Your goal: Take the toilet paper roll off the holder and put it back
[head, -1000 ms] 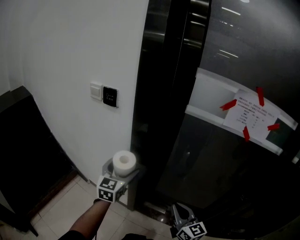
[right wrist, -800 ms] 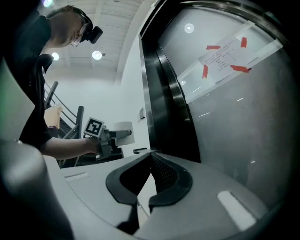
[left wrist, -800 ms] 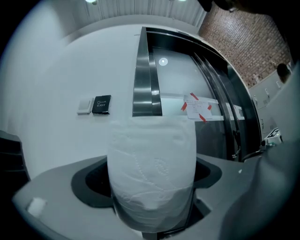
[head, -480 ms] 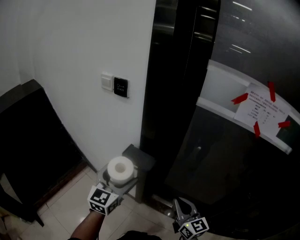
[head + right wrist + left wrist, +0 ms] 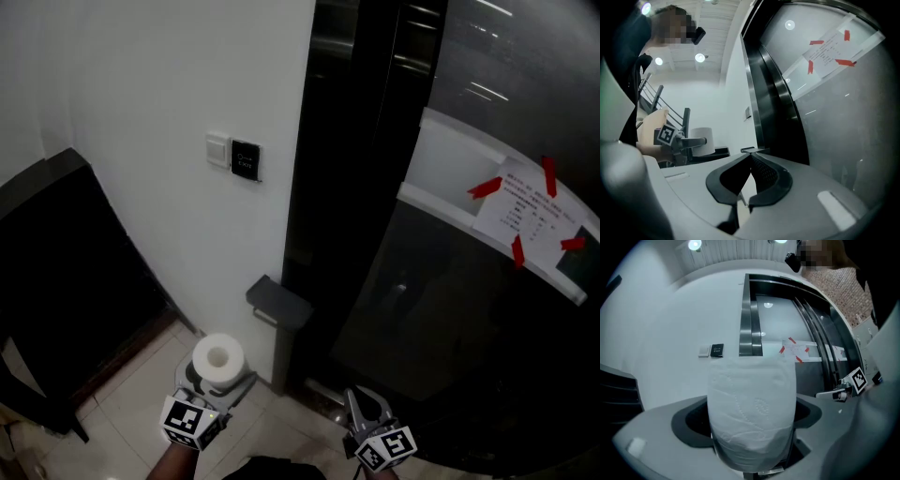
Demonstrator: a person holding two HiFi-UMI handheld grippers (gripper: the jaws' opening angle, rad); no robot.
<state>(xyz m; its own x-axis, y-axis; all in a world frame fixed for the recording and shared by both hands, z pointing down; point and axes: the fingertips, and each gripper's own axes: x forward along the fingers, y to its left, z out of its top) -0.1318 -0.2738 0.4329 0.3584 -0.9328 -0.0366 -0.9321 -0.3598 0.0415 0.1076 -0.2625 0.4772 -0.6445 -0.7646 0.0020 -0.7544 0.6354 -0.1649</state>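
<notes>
White roll (image 5: 217,358) stands clamped in the jaws of the left gripper (image 5: 214,382), clear of the grey holder (image 5: 278,305) on the wall, while the right gripper (image 5: 362,403) hangs empty, jaws together.

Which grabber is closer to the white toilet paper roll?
Left. The left gripper grips the white toilet paper roll; the right gripper hangs apart, to its right, shut and empty.

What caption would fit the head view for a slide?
Left gripper holds the toilet paper roll apart from the holder; right gripper is shut and empty.
</notes>
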